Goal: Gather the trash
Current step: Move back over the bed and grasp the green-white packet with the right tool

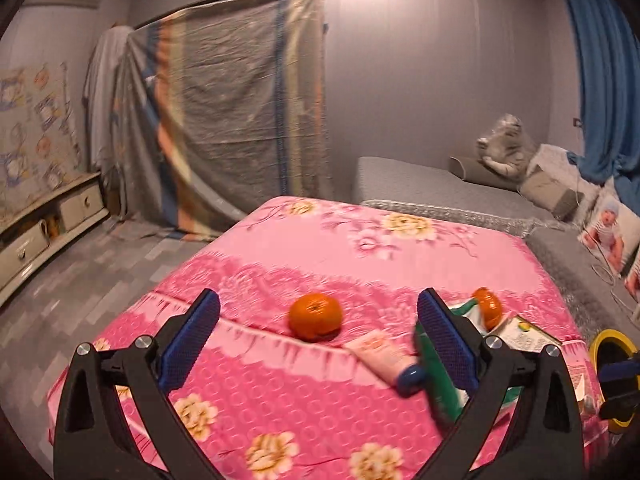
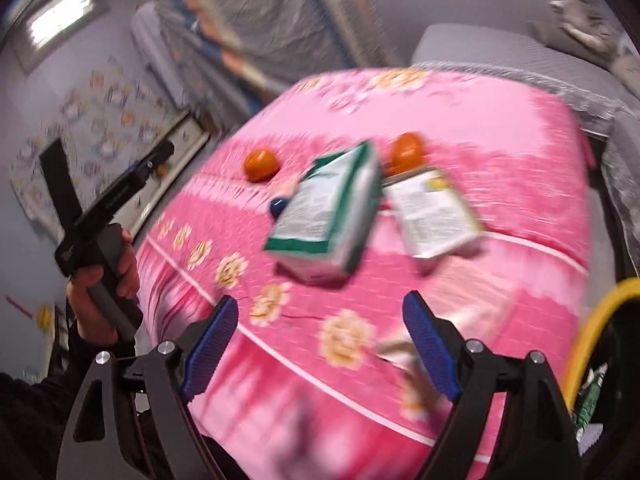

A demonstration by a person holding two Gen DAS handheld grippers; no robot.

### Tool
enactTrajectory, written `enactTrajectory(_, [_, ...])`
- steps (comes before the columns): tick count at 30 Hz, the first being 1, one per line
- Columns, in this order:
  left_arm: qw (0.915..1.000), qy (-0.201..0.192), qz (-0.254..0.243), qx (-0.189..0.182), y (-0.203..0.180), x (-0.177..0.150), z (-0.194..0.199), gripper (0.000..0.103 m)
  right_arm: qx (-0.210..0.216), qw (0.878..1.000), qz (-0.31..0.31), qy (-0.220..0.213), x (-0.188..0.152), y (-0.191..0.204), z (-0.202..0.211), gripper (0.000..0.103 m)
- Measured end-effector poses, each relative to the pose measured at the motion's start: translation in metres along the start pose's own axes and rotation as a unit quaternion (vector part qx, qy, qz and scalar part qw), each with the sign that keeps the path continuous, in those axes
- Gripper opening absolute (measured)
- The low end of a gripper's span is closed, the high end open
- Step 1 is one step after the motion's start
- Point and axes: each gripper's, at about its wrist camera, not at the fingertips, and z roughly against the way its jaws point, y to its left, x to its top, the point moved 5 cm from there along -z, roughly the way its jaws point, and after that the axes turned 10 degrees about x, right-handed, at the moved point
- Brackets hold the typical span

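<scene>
On the pink flowered bed (image 1: pixel 320 240) lie a green-and-white carton (image 2: pixel 328 208), a flat white packet (image 2: pixel 434 212), a pink tube with a blue cap (image 1: pixel 384 356), and two tangerines (image 1: pixel 315 316) (image 2: pixel 406 152). My left gripper (image 1: pixel 320 340) is open above the bed's near edge, with the first tangerine beyond its fingers and the tube by its right finger. My right gripper (image 2: pixel 322 344) is open and empty above the bed's front, the carton ahead of it. The left gripper, held in a hand, shows at the left of the right wrist view (image 2: pixel 104 208).
A yellow-rimmed bin (image 2: pixel 592 340) stands at the bed's right side; it also shows in the left wrist view (image 1: pixel 612 344). A grey mattress (image 1: pixel 440 188) with pillows lies behind the bed. A low cabinet (image 1: pixel 48 224) stands along the left wall.
</scene>
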Motion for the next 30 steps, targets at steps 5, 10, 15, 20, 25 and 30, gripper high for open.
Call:
enactTrajectory(5, [0.9999, 0.007, 0.01, -0.001, 0.024, -0.014, -0.005, 0.094, -0.057, 0.997, 0.029, 0.036, 0.02, 0.024, -0.055, 0.082])
enactTrajectory(10, [0.9998, -0.002, 0.018, -0.008, 0.038, -0.021, -0.001, 0.094, -0.137, 0.989, 0.051, 0.038, 0.032, 0.024, -0.09, 0.088])
enactTrajectory(15, [0.9992, -0.002, 0.037, -0.015, 0.049, -0.021, -0.005, 0.094, -0.192, 0.978, 0.058, 0.059, 0.043, 0.014, -0.115, 0.092])
enactTrajectory(20, [0.9988, 0.0, 0.044, -0.023, 0.055, -0.026, -0.006, 0.094, -0.197, 0.976, 0.033, 0.09, 0.05, -0.001, -0.142, 0.092])
enactTrajectory(25, [0.9983, 0.01, 0.052, -0.026, 0.058, -0.029, -0.009, 0.094, -0.208, 0.973, 0.027, 0.1, 0.053, -0.008, -0.158, 0.092])
enactTrajectory(30, [0.9988, 0.009, 0.04, -0.028, 0.052, -0.031, -0.005, 0.094, -0.165, 0.983, 0.003, 0.081, 0.058, -0.014, -0.149, 0.073])
